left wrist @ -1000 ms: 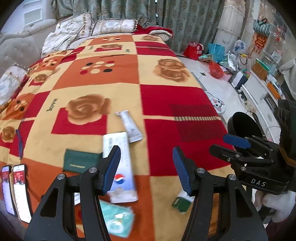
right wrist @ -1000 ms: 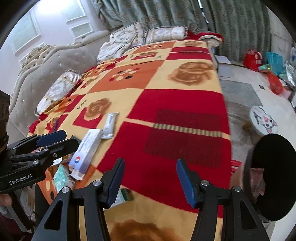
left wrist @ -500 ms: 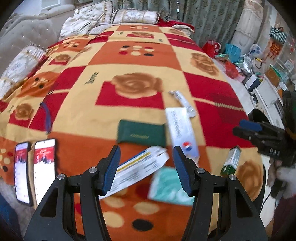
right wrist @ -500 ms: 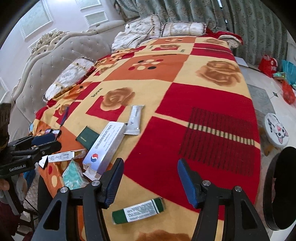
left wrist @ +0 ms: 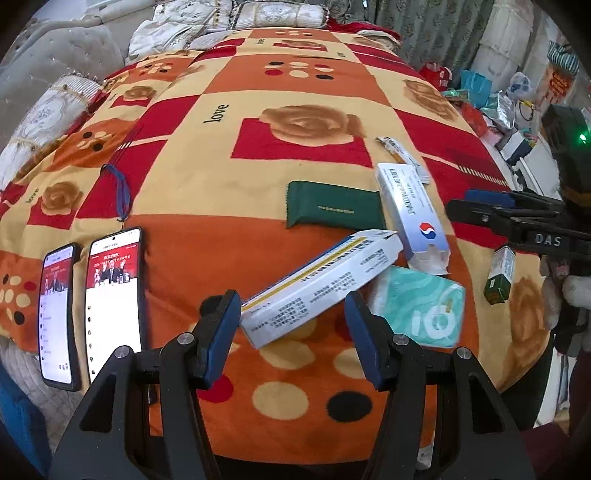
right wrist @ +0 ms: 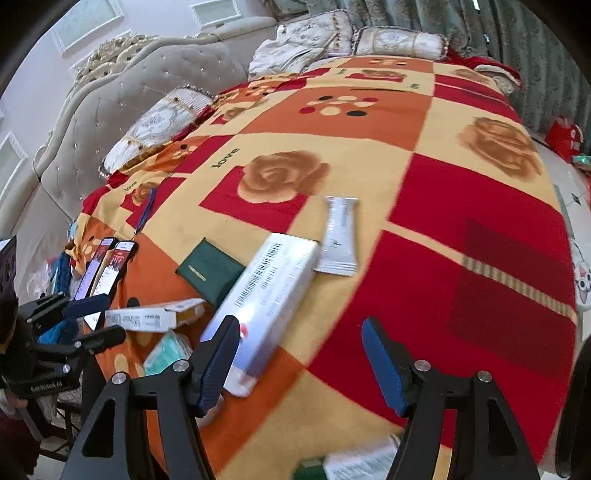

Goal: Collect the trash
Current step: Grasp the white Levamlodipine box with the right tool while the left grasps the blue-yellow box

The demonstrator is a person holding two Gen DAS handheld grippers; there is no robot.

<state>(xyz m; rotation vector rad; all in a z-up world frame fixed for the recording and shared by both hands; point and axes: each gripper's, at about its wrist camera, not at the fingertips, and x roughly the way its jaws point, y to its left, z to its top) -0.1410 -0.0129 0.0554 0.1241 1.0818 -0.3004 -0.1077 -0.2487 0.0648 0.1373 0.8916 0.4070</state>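
Observation:
Trash lies on the patterned blanket [left wrist: 280, 70]. My left gripper [left wrist: 291, 325] is open, its jaws on either side of the near end of a white box with a yellow stripe [left wrist: 321, 280], also in the right wrist view [right wrist: 151, 317]. Beside it lie a teal tissue pack [left wrist: 421, 306], a long white-blue box [left wrist: 410, 206], a green pouch [left wrist: 332, 210], a silver sachet [left wrist: 402, 155] and a small green box [left wrist: 500, 275]. My right gripper [right wrist: 299, 358] is open and empty, just above the long white-blue box [right wrist: 269, 295], with the small green box [right wrist: 351, 467] below it.
Two lit phones [left wrist: 110, 295] lie at the blanket's left front edge, with a blue cord [left wrist: 123, 192] behind them. Pillows [left wrist: 280, 14] and a padded headboard [right wrist: 110, 110] are at the far end. Bags and clutter [left wrist: 509, 103] cover the floor on the right.
My left gripper has swung left and come down over the yellow-striped box. My right gripper has moved left and closer to the long white-blue box; the black bin has left its view.

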